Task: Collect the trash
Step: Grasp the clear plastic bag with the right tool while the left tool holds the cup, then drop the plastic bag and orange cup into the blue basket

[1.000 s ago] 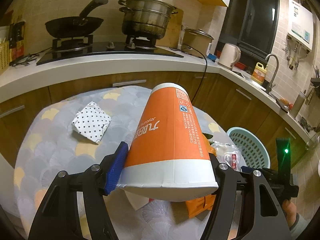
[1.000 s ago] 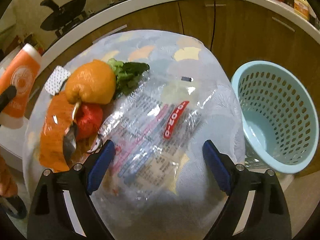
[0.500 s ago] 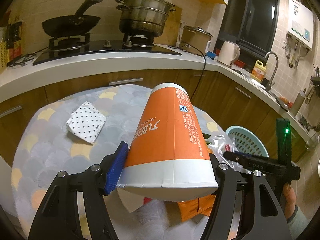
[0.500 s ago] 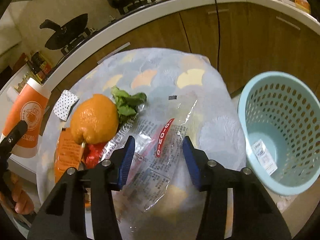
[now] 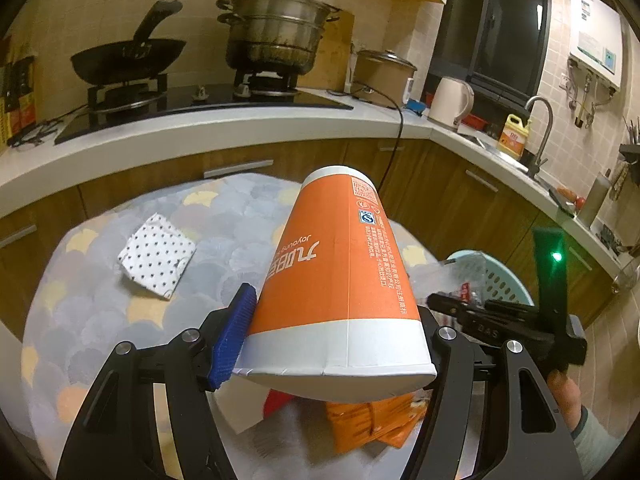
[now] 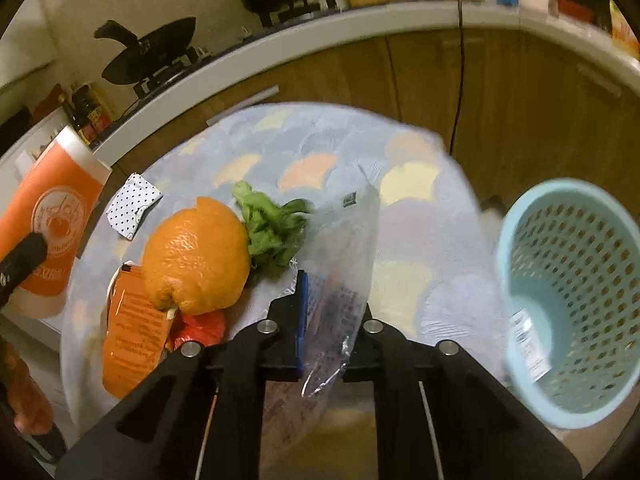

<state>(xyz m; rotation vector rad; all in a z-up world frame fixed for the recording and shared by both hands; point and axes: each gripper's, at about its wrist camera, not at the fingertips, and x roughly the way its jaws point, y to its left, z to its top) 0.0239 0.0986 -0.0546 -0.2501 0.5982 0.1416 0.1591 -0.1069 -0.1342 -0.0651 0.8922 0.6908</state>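
Observation:
My left gripper [image 5: 332, 340] is shut on an orange and white paper cup [image 5: 340, 276] and holds it tilted above the round table [image 5: 80, 300]. The cup also shows in the right wrist view [image 6: 52, 224]. My right gripper [image 6: 334, 316] is shut on a clear plastic bag [image 6: 344, 264] and holds it lifted above the table. It shows in the left wrist view [image 5: 472, 312] beside a light blue basket [image 5: 504, 284]. The basket [image 6: 576, 300] stands to the right of the table.
On the table lie an orange peel [image 6: 196, 256], green leaves [image 6: 272, 228], an orange wrapper [image 6: 132, 336], a red scrap [image 6: 200, 328] and a dotted cloth [image 5: 156, 256]. Wooden cabinets and a counter [image 5: 200, 128] with a stove and pots curve behind.
My right gripper has closed on the plastic bag and lifted it off the table. My left gripper has kept its hold on the cup and risen slightly.

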